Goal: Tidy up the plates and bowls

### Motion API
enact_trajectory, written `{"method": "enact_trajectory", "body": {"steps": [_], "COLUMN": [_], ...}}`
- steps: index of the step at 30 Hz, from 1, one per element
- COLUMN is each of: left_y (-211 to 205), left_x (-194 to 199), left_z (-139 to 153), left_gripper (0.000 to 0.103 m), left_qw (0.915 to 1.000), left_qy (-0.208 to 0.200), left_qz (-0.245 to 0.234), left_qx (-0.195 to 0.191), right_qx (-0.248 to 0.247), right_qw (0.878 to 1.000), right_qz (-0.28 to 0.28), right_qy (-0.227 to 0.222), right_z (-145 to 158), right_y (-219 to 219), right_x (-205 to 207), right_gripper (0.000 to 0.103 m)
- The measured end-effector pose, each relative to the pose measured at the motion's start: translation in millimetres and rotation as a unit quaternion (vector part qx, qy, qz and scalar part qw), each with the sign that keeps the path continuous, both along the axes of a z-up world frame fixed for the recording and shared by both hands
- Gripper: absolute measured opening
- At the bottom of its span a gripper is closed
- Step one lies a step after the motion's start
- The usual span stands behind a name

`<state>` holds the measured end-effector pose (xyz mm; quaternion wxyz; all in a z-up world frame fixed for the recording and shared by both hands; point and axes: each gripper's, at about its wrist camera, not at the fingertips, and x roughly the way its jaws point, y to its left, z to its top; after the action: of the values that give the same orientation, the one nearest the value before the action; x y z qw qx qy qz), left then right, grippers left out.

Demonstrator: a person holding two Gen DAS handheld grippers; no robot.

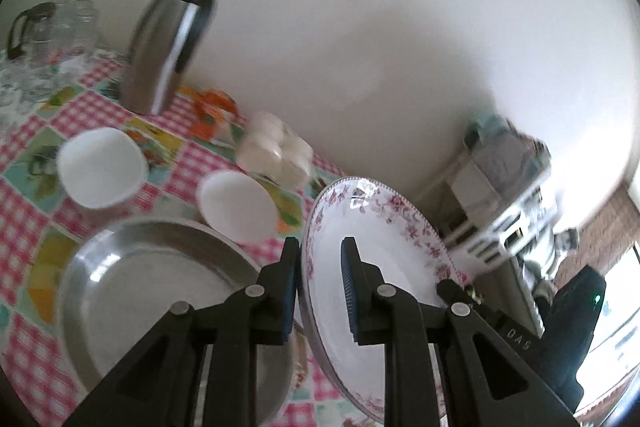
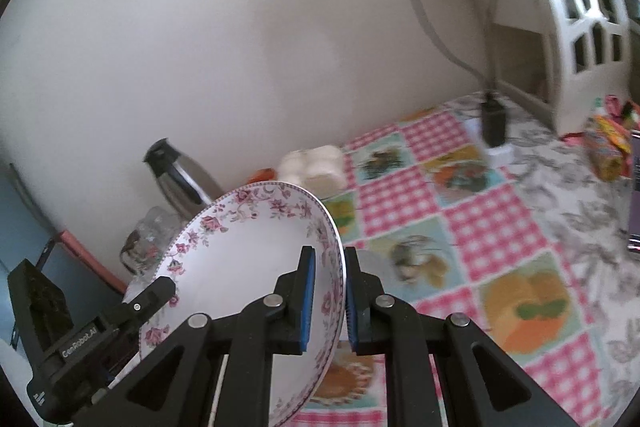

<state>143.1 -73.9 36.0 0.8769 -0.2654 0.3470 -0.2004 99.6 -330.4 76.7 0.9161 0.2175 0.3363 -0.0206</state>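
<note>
While both hands carry it clear of the tabletop (image 2: pixel 500 227), the floral plate (image 1: pixel 376 251) hangs tilted, left gripper (image 1: pixel 320 291) and right gripper (image 2: pixel 330 297) each clamped on opposite rims. Carrying step, I'd say; next it needs levelling and setting down, perhaps onto the steel plate (image 1: pixel 160 287) near left.

Soft daylight, motion blur throughout; glare on the round steel tray (image 1: pixel 132 291); fisheye bends and darkens the edges.
</note>
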Motion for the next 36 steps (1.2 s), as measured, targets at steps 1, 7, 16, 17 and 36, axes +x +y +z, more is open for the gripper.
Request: {"method": "enact_trajectory", "body": {"steps": [1, 7, 16, 17, 36], "left_y": [8, 56, 104, 106, 110], "left_x": [1, 7, 11, 11, 19], "left_z": [0, 2, -3, -4, -68], "left_gripper": [0.02, 0.02, 0.02, 0.02, 0.027], "left_qw": [1.0, 0.9991, 0.9972, 0.997, 0.9901], "left_qy": [0.001, -0.001, 0.014, 0.015, 0.124], "left_qz": [0.006, 0.041, 0.073, 0.075, 0.066], "left_qx": [-0.002, -0.004, -0.01, -0.01, 0.009], "right_qx": [0.002, 0.022, 0.033, 0.033, 0.0], "right_qw": [1.0, 0.999, 0.997, 0.996, 0.991], "right_qz": [0.006, 0.033, 0.073, 0.076, 0.097], "right_qy": [-0.001, 0.003, 0.018, 0.021, 0.087], "right_z": [-1, -10, -25, -27, -77], "right_y": [10, 53, 99, 103, 123], "right_x": [6, 30, 52, 55, 62], "right_gripper": [0.015, 0.015, 0.015, 0.015, 0.017]}}
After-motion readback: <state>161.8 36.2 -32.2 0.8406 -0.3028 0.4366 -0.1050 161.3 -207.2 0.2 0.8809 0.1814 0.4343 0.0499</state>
